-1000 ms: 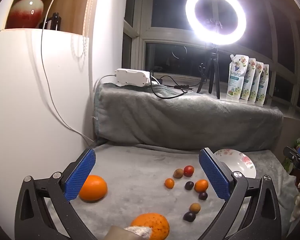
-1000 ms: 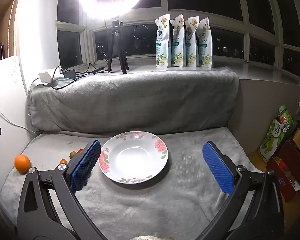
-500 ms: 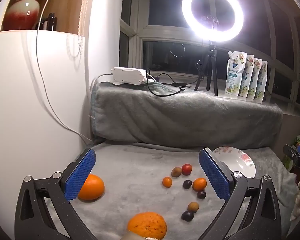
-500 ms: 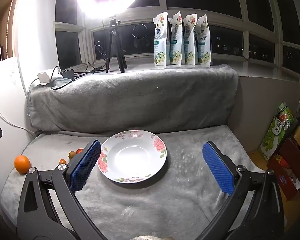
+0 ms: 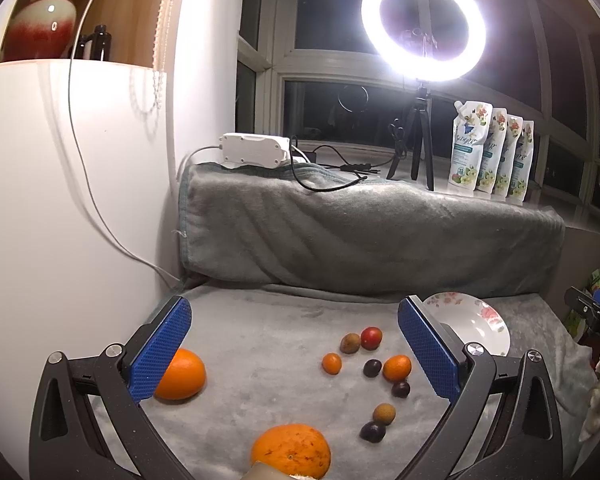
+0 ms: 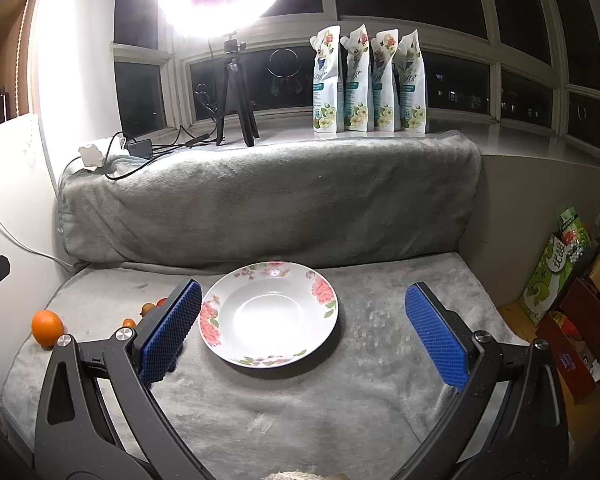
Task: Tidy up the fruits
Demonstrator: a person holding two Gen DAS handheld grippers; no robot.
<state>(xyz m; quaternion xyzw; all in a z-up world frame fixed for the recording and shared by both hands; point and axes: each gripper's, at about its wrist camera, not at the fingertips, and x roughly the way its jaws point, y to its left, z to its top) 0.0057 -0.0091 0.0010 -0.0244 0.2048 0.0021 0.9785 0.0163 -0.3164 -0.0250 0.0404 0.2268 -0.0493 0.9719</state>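
A grey blanket (image 6: 300, 420) covers the whole work surface and climbs over a raised ledge at the back, where a ring light (image 5: 423, 24) on a small tripod (image 5: 416, 140) glares down beside a row of four floral pouches (image 6: 368, 80) and a white power strip (image 5: 254, 150) with trailing cables. The left gripper (image 5: 294, 354) hangs above the blanket with its jaws spread wide and nothing between the blue pads; the right gripper (image 6: 302, 336) is likewise wide apart and empty, and frames the plate. That white plate (image 6: 324, 292), rimmed with pink flowers, sits flat on the blanket with its bowl bare, well apart from most of the fruit, which lies to its left. Nearest the left camera is a large rough-skinned orange (image 5: 291, 454), partly cut off at the bottom edge; a second, smoother orange (image 5: 182, 374) rests further left, just behind the left pad. Between these and the plate a loose scatter of small fruit sits on the blanket: two small mandarins (image 5: 397, 368), a red round fruit (image 5: 371, 338) touching a brownish one (image 5: 350, 343), another brownish one (image 5: 384, 414) lower down, and three dark plum-coloured fruits (image 5: 372, 368) spread among them, none touching the plate.
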